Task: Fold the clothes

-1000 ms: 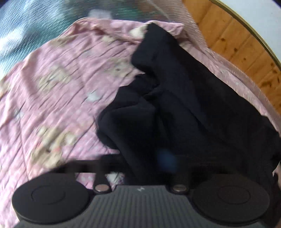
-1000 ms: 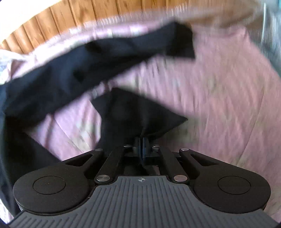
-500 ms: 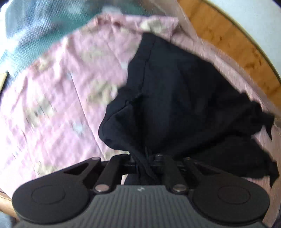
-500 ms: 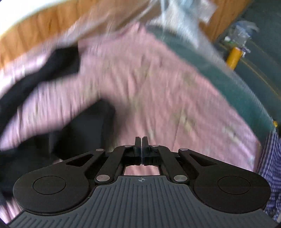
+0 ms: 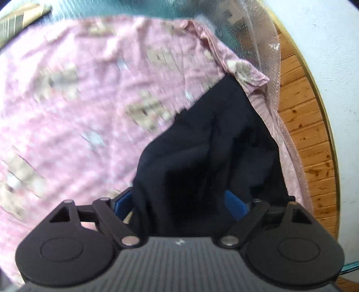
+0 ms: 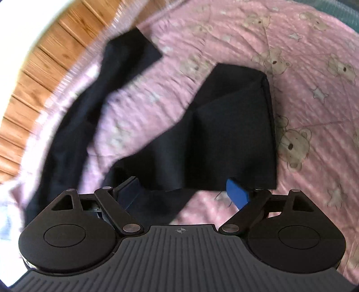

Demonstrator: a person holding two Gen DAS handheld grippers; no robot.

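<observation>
A black garment (image 5: 208,143) lies crumpled on the pink bear-print sheet (image 5: 74,116), near its right edge. My left gripper (image 5: 179,202) hangs just over it with its jaws opening. Black cloth runs up between the blue pads (image 5: 235,203), which do not press on it. In the right wrist view the garment shows a folded flap (image 6: 235,125) and a long strip (image 6: 89,107) running toward the far left. My right gripper (image 6: 182,193) is also opening. The flap's near edge lies loose between its blue pads (image 6: 237,195).
A wooden headboard (image 5: 300,134) and a white wall (image 5: 336,67) border the bed. Clear bubble plastic (image 5: 258,40) lines that edge. Teal bedding (image 5: 89,9) shows beyond the sheet, with a striped cloth (image 5: 18,18) at the far left. Open pink sheet (image 6: 314,89) spreads to the right of the flap.
Both grippers were shut, pinching black cloth; their jaws now stand wide and the cloth rests loose on the sheet. Both views have rolled and shifted along the bed.
</observation>
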